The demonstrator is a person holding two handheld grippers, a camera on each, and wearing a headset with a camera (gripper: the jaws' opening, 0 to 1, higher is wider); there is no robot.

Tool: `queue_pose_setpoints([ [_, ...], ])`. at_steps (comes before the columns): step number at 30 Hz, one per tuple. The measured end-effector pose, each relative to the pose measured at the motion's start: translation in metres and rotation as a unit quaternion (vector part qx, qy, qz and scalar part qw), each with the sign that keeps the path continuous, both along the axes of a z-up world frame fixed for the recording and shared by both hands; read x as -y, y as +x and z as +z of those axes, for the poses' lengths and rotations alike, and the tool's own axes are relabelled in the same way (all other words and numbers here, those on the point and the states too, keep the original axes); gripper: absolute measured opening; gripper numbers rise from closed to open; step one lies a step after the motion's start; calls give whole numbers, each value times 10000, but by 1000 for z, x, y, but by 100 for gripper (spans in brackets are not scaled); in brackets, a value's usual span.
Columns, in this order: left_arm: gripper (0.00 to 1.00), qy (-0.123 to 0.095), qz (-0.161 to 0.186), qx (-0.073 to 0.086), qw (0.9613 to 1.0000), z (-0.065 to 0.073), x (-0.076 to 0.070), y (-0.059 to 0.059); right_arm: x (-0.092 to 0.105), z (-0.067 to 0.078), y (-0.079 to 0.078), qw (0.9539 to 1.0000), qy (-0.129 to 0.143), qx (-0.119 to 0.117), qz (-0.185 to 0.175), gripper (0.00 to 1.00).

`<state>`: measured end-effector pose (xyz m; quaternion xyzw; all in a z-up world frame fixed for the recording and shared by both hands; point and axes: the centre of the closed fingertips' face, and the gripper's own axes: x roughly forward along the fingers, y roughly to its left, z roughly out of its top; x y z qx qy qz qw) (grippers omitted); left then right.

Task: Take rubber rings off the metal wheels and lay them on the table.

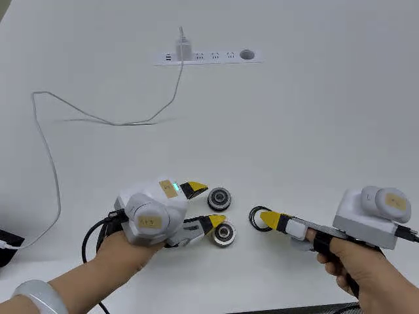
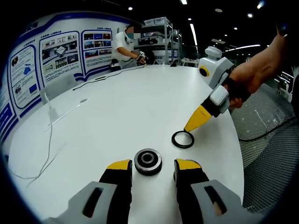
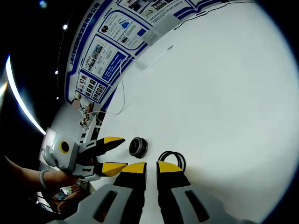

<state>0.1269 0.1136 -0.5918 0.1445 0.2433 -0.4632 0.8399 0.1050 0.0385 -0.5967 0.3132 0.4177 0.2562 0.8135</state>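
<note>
The left gripper (image 1: 206,205) is spread open, with a dark round metal wheel (image 2: 148,161) just ahead between its yellow tips. The right gripper (image 3: 152,167) has its jaws nearly closed, tip touching a black rubber ring (image 3: 172,157) that lies flat on the white table (image 1: 294,131); whether it pinches the ring is unclear

No text can be read. Small yellow stickers (image 1: 169,188) sit on the grippers held over the table (image 1: 294,131). Two are on the body of the left gripper (image 1: 209,204) and one is on the body of the right gripper (image 1: 265,217). Each carries faint marks too small to make out. In both gripper views, blue-and-white posters (image 2: 56,51) with pictures and blocks of print stand beyond the table's far edge. Their lettering is too small and blurred to read.
</note>
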Motion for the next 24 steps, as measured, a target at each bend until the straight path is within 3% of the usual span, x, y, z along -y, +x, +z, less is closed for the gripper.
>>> queue_pose_setpoints([
  [10,32,-4,-32,-20,10000,0,8,3,-28,5,11,9996,141,74,227,10],
  [24,23,115,31,-85,9999,-4,10,9,-36,5,16,9994,194,86,270,10],
])
